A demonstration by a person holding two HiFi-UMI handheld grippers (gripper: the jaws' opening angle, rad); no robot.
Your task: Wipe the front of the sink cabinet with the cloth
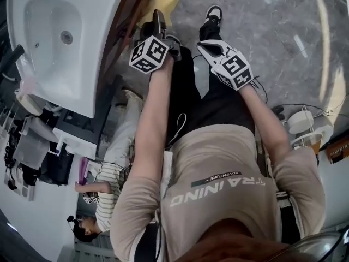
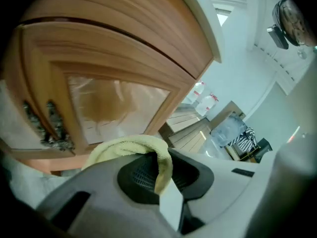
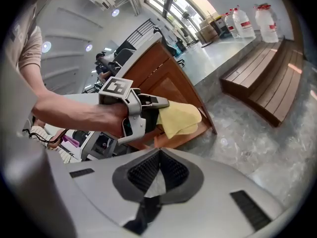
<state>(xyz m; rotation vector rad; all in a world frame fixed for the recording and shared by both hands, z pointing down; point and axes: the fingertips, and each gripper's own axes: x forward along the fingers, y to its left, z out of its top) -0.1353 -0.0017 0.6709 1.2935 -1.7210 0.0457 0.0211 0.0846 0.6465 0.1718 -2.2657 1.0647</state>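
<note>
My left gripper [image 1: 158, 15] is shut on a yellow cloth [image 1: 162, 3], held close to the wooden front of the sink cabinet [image 1: 126, 21]. In the left gripper view the cloth [image 2: 132, 149] folds over the jaws, just short of the cabinet door [image 2: 106, 108] with its glossy panel and dark metal handles [image 2: 48, 125]. In the right gripper view the left gripper [image 3: 161, 103] holds the cloth [image 3: 181, 119] beside the cabinet [image 3: 166, 78]. My right gripper [image 1: 206, 47] hangs apart over the floor, shut with nothing in it [image 3: 157, 168].
A white basin [image 1: 54, 37] tops the cabinet. The floor [image 1: 278, 31] is grey marble. A wooden bench [image 3: 270, 86] stands to the right, water bottles [image 3: 255, 21] behind it. A white device and a glass [image 1: 305, 125] sit at the right. Another person [image 1: 103, 195] is nearby.
</note>
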